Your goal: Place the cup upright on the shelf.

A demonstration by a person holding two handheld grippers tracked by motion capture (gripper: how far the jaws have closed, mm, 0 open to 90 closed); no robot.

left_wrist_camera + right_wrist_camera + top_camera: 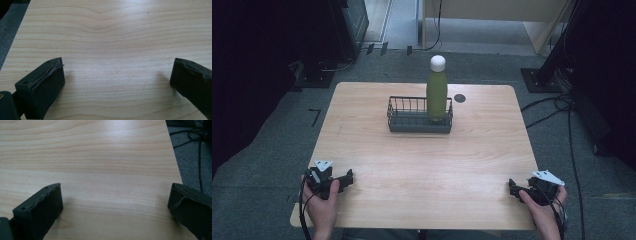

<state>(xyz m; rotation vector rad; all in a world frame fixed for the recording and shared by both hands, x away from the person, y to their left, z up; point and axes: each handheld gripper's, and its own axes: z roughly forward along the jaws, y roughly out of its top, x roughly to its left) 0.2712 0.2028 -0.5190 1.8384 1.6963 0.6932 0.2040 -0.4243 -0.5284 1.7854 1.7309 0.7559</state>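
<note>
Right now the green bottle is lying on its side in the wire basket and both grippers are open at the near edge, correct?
Not quite: the green bottle stands upright in the wire basket, at its right end, as the high view shows. The left gripper and right gripper are indeed open at the near edge.

wooden table (422,160): wire basket (412,121) at far middle.

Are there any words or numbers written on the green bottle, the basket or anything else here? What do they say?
None: no word, number or sign can be read anywhere.
The green bottle with its white cap shows no label.
The wire basket it stands in carries no tag.
The wooden table is bare wood grain.
The left tool and right tool, both open, show no markings.
</note>
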